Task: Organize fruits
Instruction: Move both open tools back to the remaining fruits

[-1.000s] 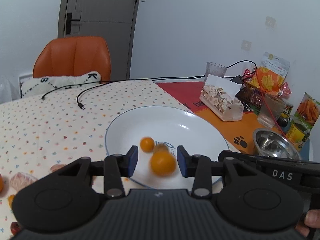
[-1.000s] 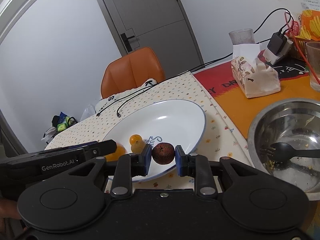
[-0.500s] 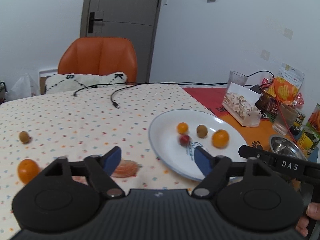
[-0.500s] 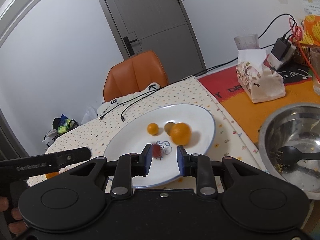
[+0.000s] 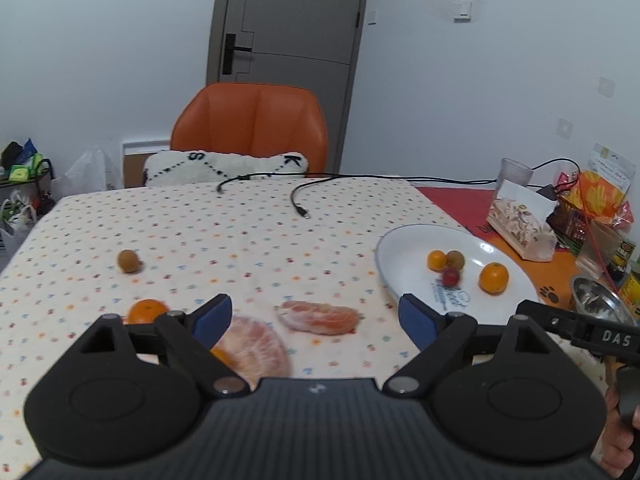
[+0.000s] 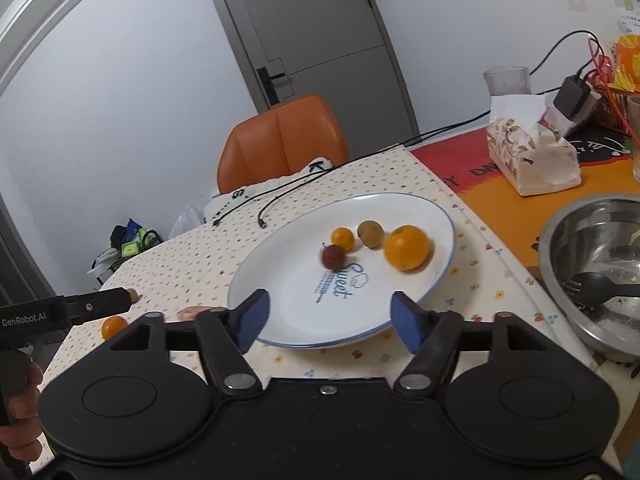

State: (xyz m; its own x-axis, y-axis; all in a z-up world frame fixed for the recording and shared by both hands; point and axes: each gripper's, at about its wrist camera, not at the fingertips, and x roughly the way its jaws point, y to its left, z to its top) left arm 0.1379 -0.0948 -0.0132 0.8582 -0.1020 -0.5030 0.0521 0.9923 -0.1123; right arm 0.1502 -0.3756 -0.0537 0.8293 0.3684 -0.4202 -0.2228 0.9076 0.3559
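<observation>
Left gripper (image 5: pixel 316 316): fingers (image 5: pixel 212 318) spread wide, having just been opening, nothing between them. It hangs over the dotted cream tablecloth surface (image 5: pixel 240 240), above a peeled orange citrus half (image 5: pixel 256 346) and a peeled pink-orange citrus segment cluster (image 5: pixel 320 317).

Right gripper (image 6: pixel 330 320): fingers (image 6: pixel 252 316) also spread, having just been opening, empty, at the near rim of the white round plate with blue edge line (image 6: pixel 400 208).

On the plate: large orange mandarin (image 6: pixel 407 247), small orange kumquat-like fruit (image 6: pixel 343 239), brown-green round fruit (image 6: pixel 371 234) and small dark red round fruit (image 6: pixel 333 256); the red one is blurred.

Off the plate, toward the surface's left edge: a second brown-green round fruit (image 5: pixel 128 261) and a small orange citrus (image 5: pixel 147 311).

Steel bowl with a black fork (image 6: pixel 592 240) sits right of the plate.
</observation>
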